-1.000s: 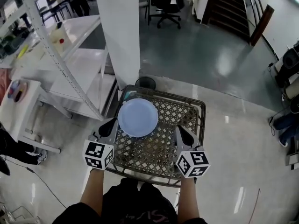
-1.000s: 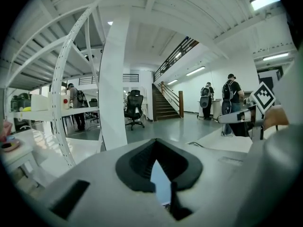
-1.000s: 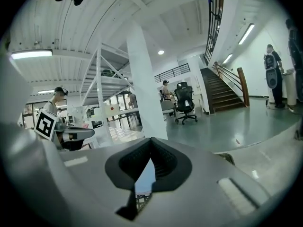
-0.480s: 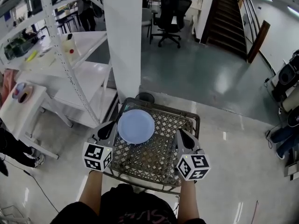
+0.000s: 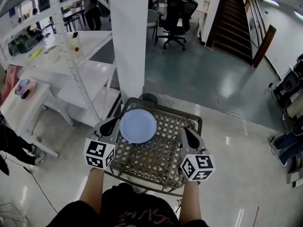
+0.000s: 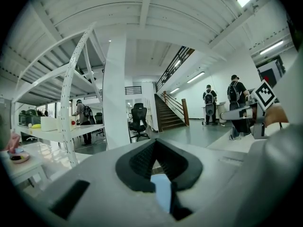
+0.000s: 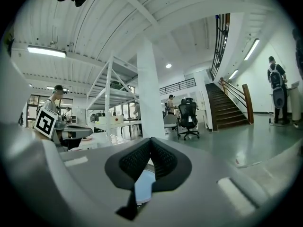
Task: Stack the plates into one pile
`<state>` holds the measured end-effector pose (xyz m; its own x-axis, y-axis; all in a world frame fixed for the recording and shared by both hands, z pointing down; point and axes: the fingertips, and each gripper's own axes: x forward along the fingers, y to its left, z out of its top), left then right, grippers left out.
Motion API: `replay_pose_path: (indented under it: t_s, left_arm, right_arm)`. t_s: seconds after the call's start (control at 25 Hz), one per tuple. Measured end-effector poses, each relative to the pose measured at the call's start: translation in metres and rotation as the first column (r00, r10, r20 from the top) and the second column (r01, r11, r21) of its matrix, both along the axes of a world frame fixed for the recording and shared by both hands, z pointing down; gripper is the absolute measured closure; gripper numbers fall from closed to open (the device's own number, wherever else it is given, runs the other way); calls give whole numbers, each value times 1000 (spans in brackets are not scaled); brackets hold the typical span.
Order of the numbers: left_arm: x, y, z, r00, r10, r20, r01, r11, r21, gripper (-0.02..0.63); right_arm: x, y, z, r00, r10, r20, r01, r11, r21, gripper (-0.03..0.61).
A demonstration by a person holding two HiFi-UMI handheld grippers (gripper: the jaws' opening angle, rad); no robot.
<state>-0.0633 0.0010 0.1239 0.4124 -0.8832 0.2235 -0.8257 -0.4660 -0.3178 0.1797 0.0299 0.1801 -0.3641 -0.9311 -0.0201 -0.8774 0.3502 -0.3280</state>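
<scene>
A round pale blue plate (image 5: 138, 126) lies in the far left part of a dark wire basket (image 5: 156, 157). My left gripper (image 5: 115, 122) reaches along the basket's left rim, its tip beside the plate. On the right rim is my right gripper (image 5: 185, 132). Both have their jaws closed tip to tip. In the left gripper view the shut left gripper (image 6: 155, 143) shows only a strip of the plate (image 6: 161, 190) below it. The right gripper (image 7: 150, 142) looks the same, with the plate (image 7: 143, 186) under it. Whether either one pinches the rim is hidden.
A white pillar (image 5: 129, 37) rises just beyond the basket. White shelving (image 5: 71, 56) and a small white table (image 5: 23, 98) stand at the left. An office chair (image 5: 176, 20) and stairs (image 5: 232, 18) lie further off. People (image 6: 235, 96) stand at the right.
The grippers, basket and plate keep the same arrangement and sit slightly lower in the picture. The room behind has shifted, with more of the shelving, chair and stairs in sight.
</scene>
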Motion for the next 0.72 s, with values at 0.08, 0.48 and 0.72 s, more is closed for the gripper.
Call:
replay_pose_path:
  t_s: [0.08, 0.48, 0.72]
  left_arm:
    - [-1, 1, -2, 1000, -2, 1, 2, 1000, 1, 614]
    - [-3, -7, -3, 1000, -10, -3, 10, 1000, -2, 614]
    - [12, 7, -1, 1000, -16, 2, 16, 1000, 5, 614]
  right_arm:
    - [0, 1, -1, 1000, 5, -5, -5, 1000, -1, 568]
    - [0, -8, -3, 1000, 14, -8, -14, 1000, 0, 568]
    - [12, 4, 2, 1000, 6, -3, -6, 1000, 7, 568]
